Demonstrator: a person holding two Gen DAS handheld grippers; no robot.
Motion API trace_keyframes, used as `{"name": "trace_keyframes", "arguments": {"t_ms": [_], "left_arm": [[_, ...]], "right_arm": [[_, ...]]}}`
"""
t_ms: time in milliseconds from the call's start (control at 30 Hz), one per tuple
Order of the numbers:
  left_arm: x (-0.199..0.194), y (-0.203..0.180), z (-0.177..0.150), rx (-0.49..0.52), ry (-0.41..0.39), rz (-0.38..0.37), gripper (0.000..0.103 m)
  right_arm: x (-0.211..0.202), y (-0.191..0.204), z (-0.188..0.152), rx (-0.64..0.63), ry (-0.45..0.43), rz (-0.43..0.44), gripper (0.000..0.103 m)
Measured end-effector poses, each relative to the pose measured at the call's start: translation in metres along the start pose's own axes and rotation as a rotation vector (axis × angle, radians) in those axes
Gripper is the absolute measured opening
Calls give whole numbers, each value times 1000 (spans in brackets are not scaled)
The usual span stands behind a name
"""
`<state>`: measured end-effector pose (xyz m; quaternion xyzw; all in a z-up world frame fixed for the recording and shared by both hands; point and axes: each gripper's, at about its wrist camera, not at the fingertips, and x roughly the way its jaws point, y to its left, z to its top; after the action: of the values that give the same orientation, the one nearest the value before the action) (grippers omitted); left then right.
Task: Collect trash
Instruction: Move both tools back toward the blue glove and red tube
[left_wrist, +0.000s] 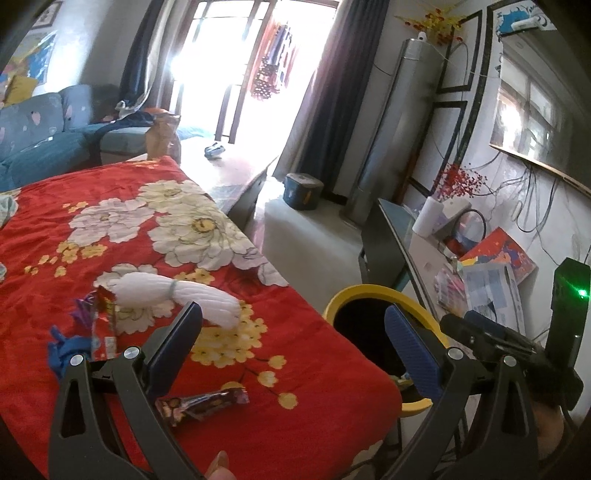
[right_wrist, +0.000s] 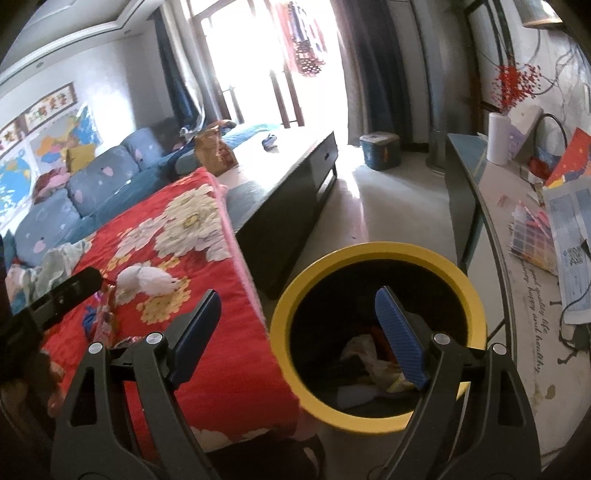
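1. One red flowered blanket (left_wrist: 229, 369) covers the surface.
2. Beside its right edge stands a yellow-rimmed bin (right_wrist: 373, 254), with crumpled trash (right_wrist: 369, 363) at the bottom.
3. Left tongs (left_wrist: 299, 343) are spread, nothing between them, over the blanket's right edge.
4. Right tongs (right_wrist: 299, 332) are spread and empty, over the bin's near rim.
5. On the blanket lie a white foam net (left_wrist: 173, 295) and, near the front edge, a dark candy wrapper (left_wrist: 203, 402); colourful wrappers (left_wrist: 92, 317) sit left of the net.
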<state>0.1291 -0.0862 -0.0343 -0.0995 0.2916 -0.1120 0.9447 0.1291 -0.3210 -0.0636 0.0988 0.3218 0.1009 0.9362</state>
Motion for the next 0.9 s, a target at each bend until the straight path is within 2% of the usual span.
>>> {"name": "trace_keyframes", "arguments": {"t_ms": [900], "left_arm": [[-31, 66, 6, -122, -61, 114, 96]], "right_arm": [[0, 81, -18, -184, 49, 134, 77]]}}
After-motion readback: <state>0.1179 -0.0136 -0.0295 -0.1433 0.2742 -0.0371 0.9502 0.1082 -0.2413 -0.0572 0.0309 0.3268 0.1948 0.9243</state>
